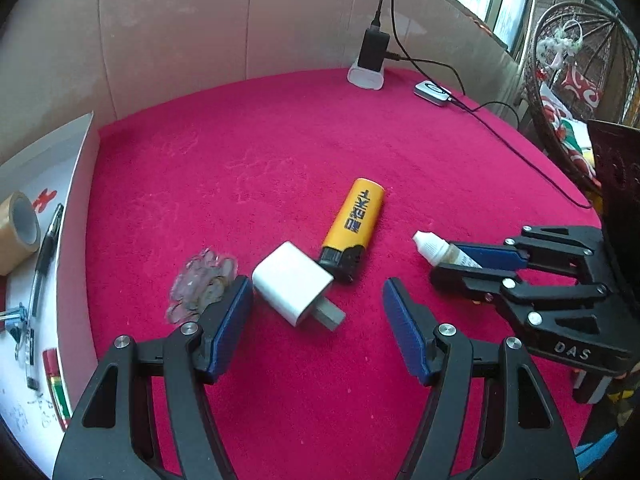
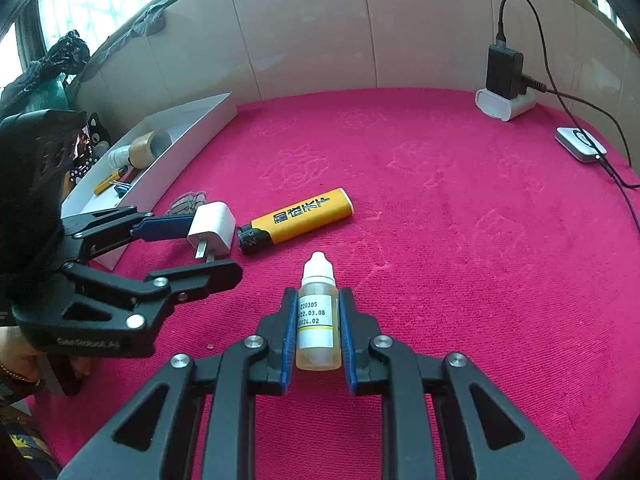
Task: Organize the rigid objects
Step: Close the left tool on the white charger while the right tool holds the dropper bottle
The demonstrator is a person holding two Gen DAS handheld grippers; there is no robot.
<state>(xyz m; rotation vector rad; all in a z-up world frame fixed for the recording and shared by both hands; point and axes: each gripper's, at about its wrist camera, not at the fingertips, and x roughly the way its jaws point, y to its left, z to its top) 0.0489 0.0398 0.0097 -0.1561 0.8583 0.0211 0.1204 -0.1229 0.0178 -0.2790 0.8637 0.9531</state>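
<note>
On the crimson cloth, seen from the left wrist, the left gripper [image 1: 318, 300] stands with its jaws spread and nothing between the pads pressing; the white USB charger plug [image 1: 294, 283] lies between the two blue pads, nearer the left one, its metal prongs pointing toward the camera. Just beyond it, touching or nearly so, lies the orange lighter [image 1: 352, 226], black head toward the plug. A small clear packet [image 1: 202, 284], possibly holding coins, though the view is too blurred to be sure, sits just left of the left pad. At the far left the white tray [image 1: 76, 216] already holds a roll of brown tape [image 1: 18, 232] and a pen [image 1: 46, 248]. To the right, the right gripper [image 1: 464, 260] is clamped on a dropper bottle [image 1: 436, 246].

From the right wrist, the dropper bottle [image 2: 318, 320] sits squarely between the pads of the right gripper [image 2: 318, 304], squeezed at its labelled body, white cap pointing away. The left gripper [image 2: 200, 248] brackets the charger plug [image 2: 212, 228] beside the tray [image 2: 192, 136].

The plug looks light, hard and smooth-sided, likely a little slippery; its flat opposite faces are the sound place to grip, not the prongs. The bottle is thin plastic, so only a modest squeeze suits it.
</note>
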